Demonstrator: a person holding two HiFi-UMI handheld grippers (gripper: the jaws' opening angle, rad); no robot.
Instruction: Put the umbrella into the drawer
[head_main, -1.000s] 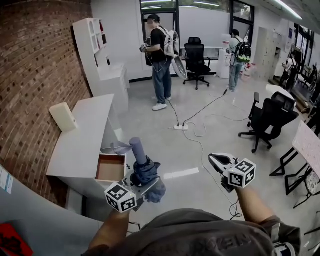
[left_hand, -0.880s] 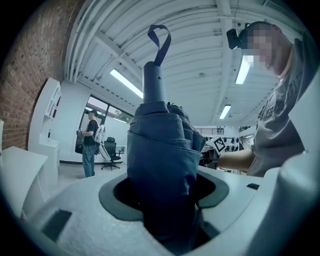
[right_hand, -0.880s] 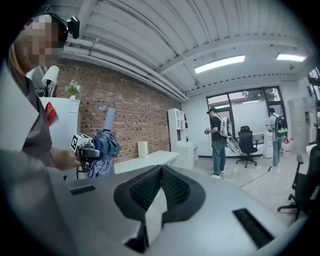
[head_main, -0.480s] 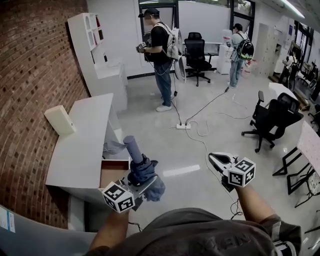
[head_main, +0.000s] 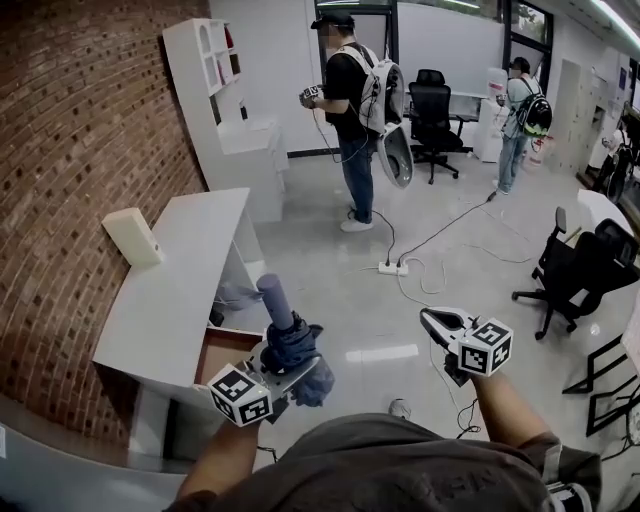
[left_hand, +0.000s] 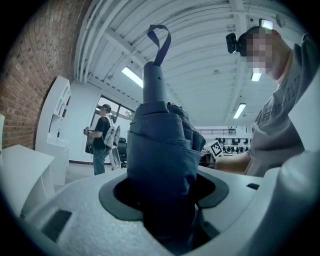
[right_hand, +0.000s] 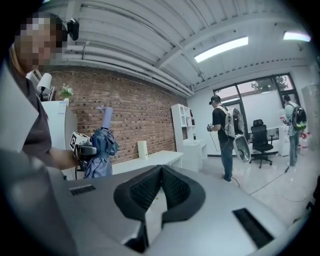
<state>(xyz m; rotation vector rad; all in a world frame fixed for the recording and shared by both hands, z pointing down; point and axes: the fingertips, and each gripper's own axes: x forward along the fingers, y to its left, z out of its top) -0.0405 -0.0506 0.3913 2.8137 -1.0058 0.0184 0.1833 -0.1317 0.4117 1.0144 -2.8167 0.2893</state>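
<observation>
My left gripper is shut on a folded dark blue umbrella, which stands upright with its handle and strap on top. In the left gripper view the umbrella fills the gap between the jaws of the left gripper. It hangs just right of the open drawer of the white desk; the drawer's brown inside shows. My right gripper is held out at the right, shut with nothing in it. The right gripper view shows the right gripper with its pads together, and the umbrella at the left.
A white box stands on the desk by the brick wall. A white shelf unit is behind it. A person with a backpack stands on the floor; a power strip with cables and office chairs lie to the right.
The view has swung left and come closer to the desk, so the room has slid right. Both grippers keep their place in the view; the umbrella stays in the left one.
</observation>
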